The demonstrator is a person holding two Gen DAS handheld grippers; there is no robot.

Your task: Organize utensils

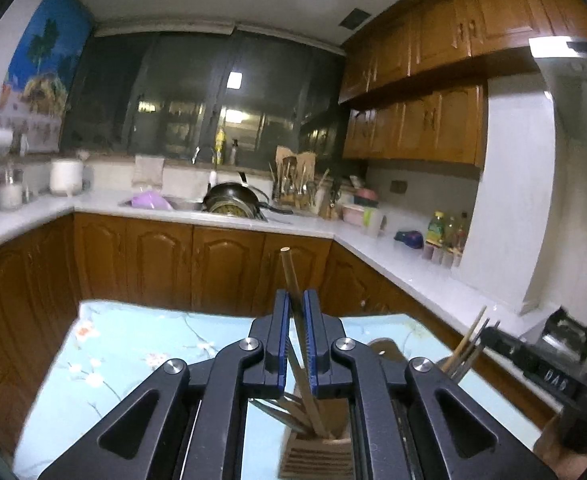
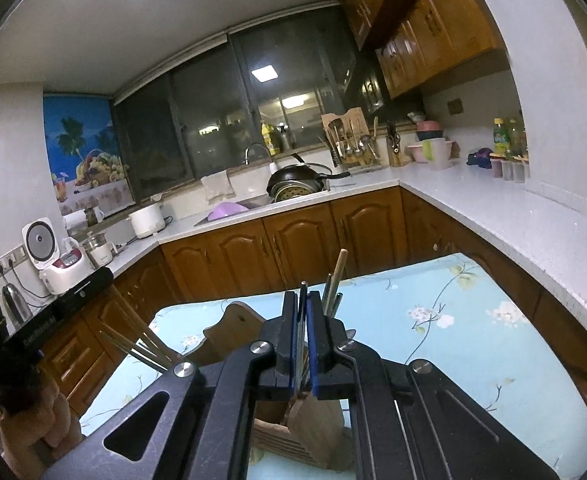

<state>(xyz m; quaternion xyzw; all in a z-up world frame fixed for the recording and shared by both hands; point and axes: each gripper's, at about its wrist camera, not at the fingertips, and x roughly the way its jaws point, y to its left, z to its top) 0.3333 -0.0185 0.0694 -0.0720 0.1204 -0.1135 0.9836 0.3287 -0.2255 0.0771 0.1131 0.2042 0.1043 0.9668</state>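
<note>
Chopsticks [image 1: 293,408] and other thin utensils stand bunched in a wooden holder [image 1: 317,456] on the tabletop [image 1: 133,344], which is covered by a pale blue floral cloth. In the left wrist view, the left hand-held gripper [image 1: 296,300] is pinched nearly closed on one wooden chopstick [image 1: 287,272], whose blunt top rises above the blue pads while its lower end slants down into the holder. At the right edge of that view, more sticks [image 1: 467,344] lean beside the other black tool.

In the right wrist view, a person's hand [image 2: 41,420] shows at the lower left. Loose-looking sticks [image 2: 141,348] fan out just beside it. The right hand-held gripper [image 2: 302,296] is also squeezed narrow, clamped on a thin dark utensil [image 2: 302,312] that stands nearly upright over the holder [image 2: 293,428]. Just right of it, a taller wooden stick [image 2: 339,272] and greyish handles [image 2: 329,292] poke up from the same holder, whose curved wooden back [image 2: 233,328] rises to the left of the jaws.
</note>
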